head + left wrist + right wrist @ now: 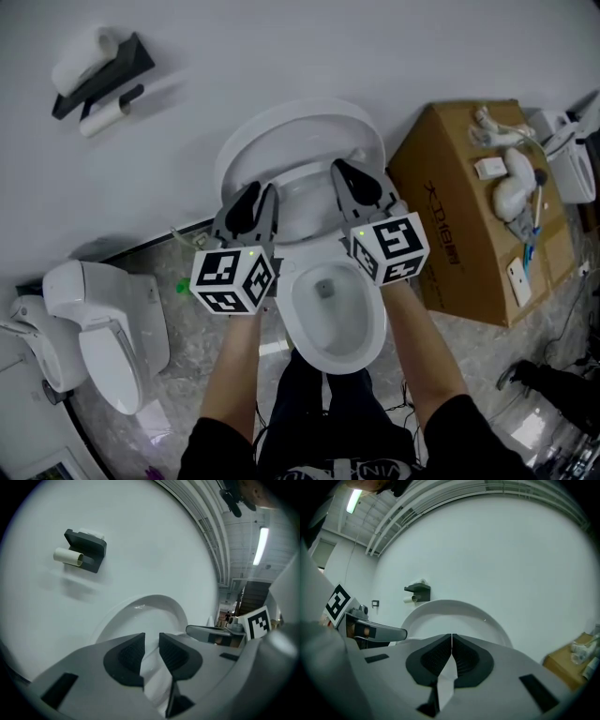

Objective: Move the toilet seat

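Note:
The white toilet's lid and seat (298, 141) stand raised against the wall, above the bare bowl (328, 309). My left gripper (255, 199) is at the left side of the raised seat, its jaws a narrow gap apart with nothing that I can make out between the pads. In the left gripper view, the left gripper (151, 641) faces the seat's curved rim (154, 601). The right gripper (349, 176) is at the seat's right side. Its pads meet with nothing between them in the right gripper view (452, 641), and the rim (450, 605) arcs ahead.
A cardboard box (459, 234) with white fittings on top stands right of the toilet. A second white toilet (103, 328) stands at the left. A black paper holder (98, 75) with a roll hangs on the wall. The person's legs are in front of the bowl.

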{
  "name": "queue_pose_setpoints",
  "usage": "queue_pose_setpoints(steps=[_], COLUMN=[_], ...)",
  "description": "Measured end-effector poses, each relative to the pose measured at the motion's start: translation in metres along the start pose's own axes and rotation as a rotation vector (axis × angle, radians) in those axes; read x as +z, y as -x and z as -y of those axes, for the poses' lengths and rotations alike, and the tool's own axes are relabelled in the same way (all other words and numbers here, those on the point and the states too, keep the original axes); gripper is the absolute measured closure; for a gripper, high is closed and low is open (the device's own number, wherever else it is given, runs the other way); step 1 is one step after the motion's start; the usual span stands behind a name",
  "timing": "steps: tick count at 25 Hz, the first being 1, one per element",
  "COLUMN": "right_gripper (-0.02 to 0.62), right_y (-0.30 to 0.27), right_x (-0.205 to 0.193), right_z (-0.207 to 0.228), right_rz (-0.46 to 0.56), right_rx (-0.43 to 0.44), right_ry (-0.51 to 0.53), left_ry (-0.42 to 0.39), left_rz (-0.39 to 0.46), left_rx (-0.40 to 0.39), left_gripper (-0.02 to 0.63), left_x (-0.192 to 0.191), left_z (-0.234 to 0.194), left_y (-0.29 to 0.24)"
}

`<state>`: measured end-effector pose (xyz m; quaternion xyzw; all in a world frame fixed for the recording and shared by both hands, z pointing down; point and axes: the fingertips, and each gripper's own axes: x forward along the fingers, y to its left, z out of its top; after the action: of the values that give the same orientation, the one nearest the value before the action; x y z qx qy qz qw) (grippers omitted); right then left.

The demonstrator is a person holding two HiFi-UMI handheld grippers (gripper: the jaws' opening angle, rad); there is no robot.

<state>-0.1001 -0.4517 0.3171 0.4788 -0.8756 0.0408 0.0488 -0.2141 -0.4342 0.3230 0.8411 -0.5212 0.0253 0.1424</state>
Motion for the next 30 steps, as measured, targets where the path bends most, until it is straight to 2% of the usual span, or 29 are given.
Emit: queue_pose_setpoints(steps=[5,7,12,19,30], right_gripper=[0.595,0.59,0.588,0.588,0.588], right_y=[0.005,0.012,0.035,0.083,0.154], right_x=[0.0,-0.002,0.001,0.005,0.015], right_z=[-0.001,-0.001,-0.004,-0.016,-0.042], right_rz=[0.005,-0.001,-0.003,-0.016,-0.017], right_rx=[0.019,0.022,0.042,0.081,0.145], right_ry=[0.003,0.009,0.009,0.002,0.03], left_ry=[0.006,-0.008,-0.035,-0.061,-0.09], left_rz=[0.026,0.021,0.021,0.049,0.087], left_rx=[-0.015,-0.002,0.006,0.053,0.112], left_gripper=[0.515,0.541,0.558,0.599,0.601], left_x=[0.0,-0.003,-0.003,0.0,0.01], left_z=[0.002,0.003,0.01,0.023,0.046], left_y=[0.005,0.01,0.03,0.076,0.149])
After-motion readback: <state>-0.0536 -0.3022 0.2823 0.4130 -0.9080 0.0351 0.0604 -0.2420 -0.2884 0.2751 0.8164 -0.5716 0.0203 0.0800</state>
